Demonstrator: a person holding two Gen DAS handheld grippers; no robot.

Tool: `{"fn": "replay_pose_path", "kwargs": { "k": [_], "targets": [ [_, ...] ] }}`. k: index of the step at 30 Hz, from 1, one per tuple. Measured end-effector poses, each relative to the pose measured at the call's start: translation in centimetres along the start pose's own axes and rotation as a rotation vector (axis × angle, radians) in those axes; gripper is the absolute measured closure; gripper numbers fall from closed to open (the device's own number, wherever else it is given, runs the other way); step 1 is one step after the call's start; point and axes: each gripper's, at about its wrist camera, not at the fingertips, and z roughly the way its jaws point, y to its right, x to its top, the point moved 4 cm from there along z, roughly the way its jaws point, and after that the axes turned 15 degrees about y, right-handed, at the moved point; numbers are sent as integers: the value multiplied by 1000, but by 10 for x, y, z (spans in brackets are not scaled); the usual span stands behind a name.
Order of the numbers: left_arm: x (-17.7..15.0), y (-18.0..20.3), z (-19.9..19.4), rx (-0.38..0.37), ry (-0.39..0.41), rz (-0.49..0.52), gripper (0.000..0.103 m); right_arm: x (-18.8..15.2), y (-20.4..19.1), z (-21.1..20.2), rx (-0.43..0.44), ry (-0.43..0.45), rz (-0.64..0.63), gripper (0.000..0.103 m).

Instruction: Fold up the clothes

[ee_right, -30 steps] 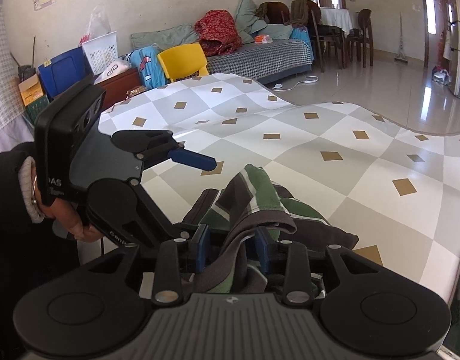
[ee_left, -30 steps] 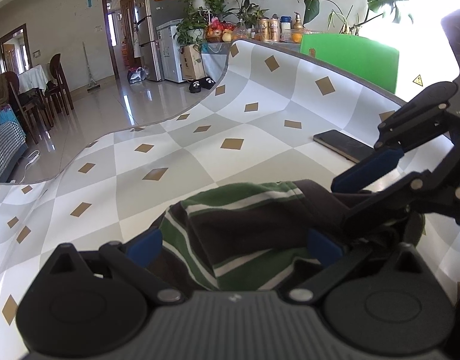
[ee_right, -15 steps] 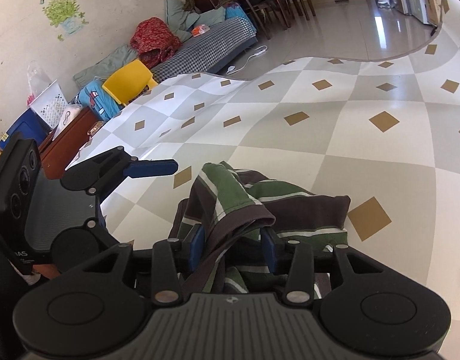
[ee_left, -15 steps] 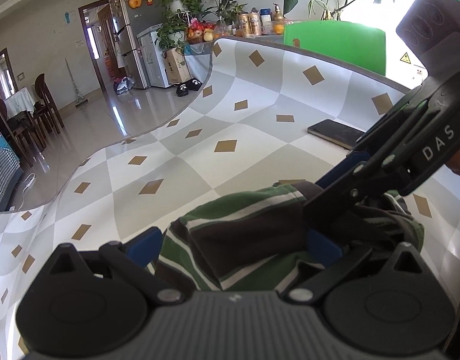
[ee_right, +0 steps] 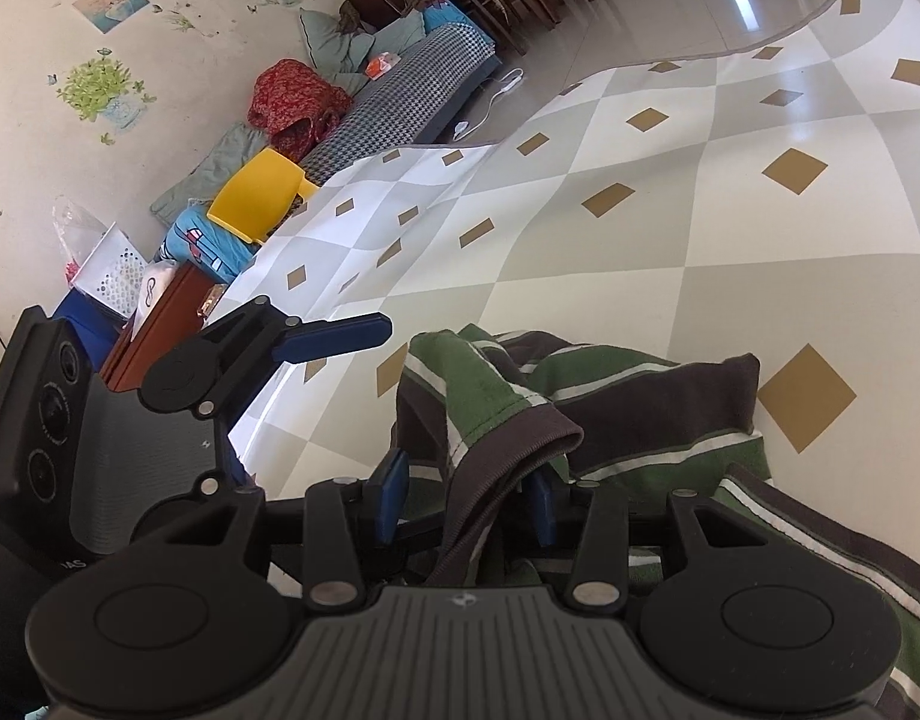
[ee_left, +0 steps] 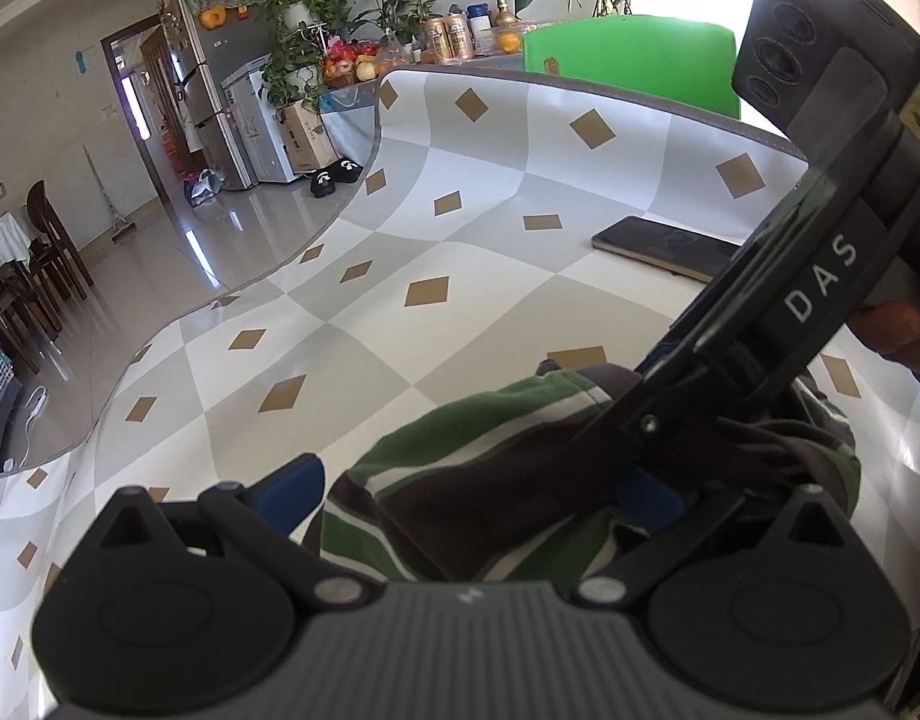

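Observation:
A green, brown and white striped garment (ee_left: 490, 480) lies bunched on the checked tablecloth (ee_left: 460, 276); it also shows in the right wrist view (ee_right: 640, 414). My left gripper (ee_left: 466, 489) is open, its blue pads wide apart on either side of the garment's near end. My right gripper (ee_right: 463, 495) has its pads spread a little, with a raised fold of the garment's brown hem between them. The right gripper's body crosses the left wrist view (ee_left: 790, 312), pressing onto the garment. The left gripper shows in the right wrist view (ee_right: 219, 372), just left of the garment.
A dark phone (ee_left: 670, 246) lies on the table beyond the garment. A green chair (ee_left: 634, 60) stands behind the far table edge. A yellow chair (ee_right: 255, 198) and a sofa (ee_right: 399, 102) stand past the table's left end.
The right gripper has tilted and come in over the garment, and its pads have spread apart around the hem. The left gripper stays open in place.

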Motion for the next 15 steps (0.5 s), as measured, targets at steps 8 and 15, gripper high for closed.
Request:
{"fn": "replay_pose_path", "kwargs": {
  "k": [8, 15],
  "targets": [
    [-3, -3, 12, -23, 4, 12, 0, 1, -5, 9, 7, 14, -79, 74],
    [-9, -2, 17, -47, -7, 37, 0, 5, -10, 11, 102, -4, -91, 86]
  ]
}}
